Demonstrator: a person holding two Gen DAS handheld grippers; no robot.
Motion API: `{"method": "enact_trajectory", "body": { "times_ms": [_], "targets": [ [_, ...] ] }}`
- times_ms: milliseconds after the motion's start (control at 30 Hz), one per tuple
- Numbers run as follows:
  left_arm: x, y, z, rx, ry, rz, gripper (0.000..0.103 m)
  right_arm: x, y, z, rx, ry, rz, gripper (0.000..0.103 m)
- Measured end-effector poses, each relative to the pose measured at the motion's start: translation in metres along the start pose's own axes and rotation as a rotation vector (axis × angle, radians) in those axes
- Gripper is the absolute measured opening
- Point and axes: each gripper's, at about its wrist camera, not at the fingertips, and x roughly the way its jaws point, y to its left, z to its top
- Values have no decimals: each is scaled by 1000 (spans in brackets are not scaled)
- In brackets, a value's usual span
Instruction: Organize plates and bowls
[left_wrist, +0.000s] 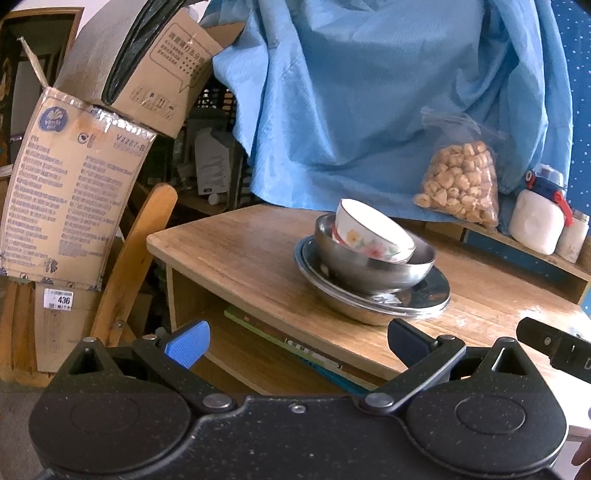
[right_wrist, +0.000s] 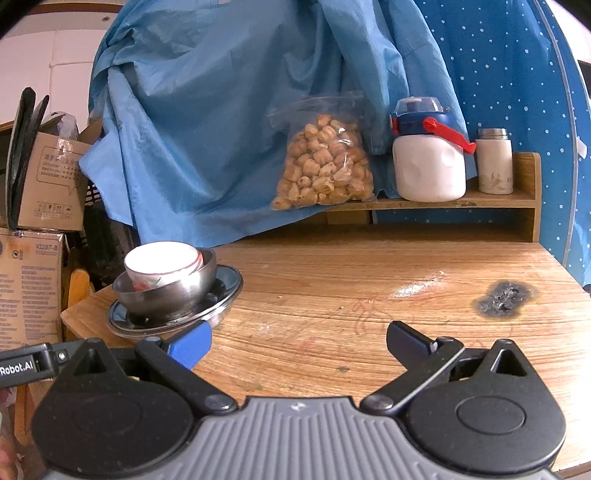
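with the left gripper (left_wrist: 297, 341) and right gripper (right_wrist: 299, 343) both spread wide and empty, the stacking seems nearly done, the tilted floral bowl (left_wrist: 371, 232) nested in the steel bowl (left_wrist: 373, 267) on the plates (left_wrist: 424, 299) near the table's (right_wrist: 369, 280) left corner, perhaps needing levelling.

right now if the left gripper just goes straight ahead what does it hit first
Probably the steel plates under the steel bowl, at the table's near edge. The open left gripper points right at that stack; depth is hard to judge.

Snack bag (right_wrist: 325, 162) beside white jug (right_wrist: 428, 166) on shelf (right_wrist: 491, 201).
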Motion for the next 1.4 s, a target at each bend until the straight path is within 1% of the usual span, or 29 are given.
{"method": "enact_trajectory", "body": {
  "times_ms": [100,233,567,1400],
  "targets": [
    [-1,-4,1,19,-6,-2,102,-2,-2,-1,4,-12,7,103],
    [-4,-5,1,18,-11,-6,102,-4,-3,-1,12,-16,3,103],
    [-9,-4,2,24,-35,2,102,-9,2,1,-23,-54,4,103],
    [-13,-5,0,29,-52,2,102,-10,3,4,-33,-49,22,103]
  ]
}}
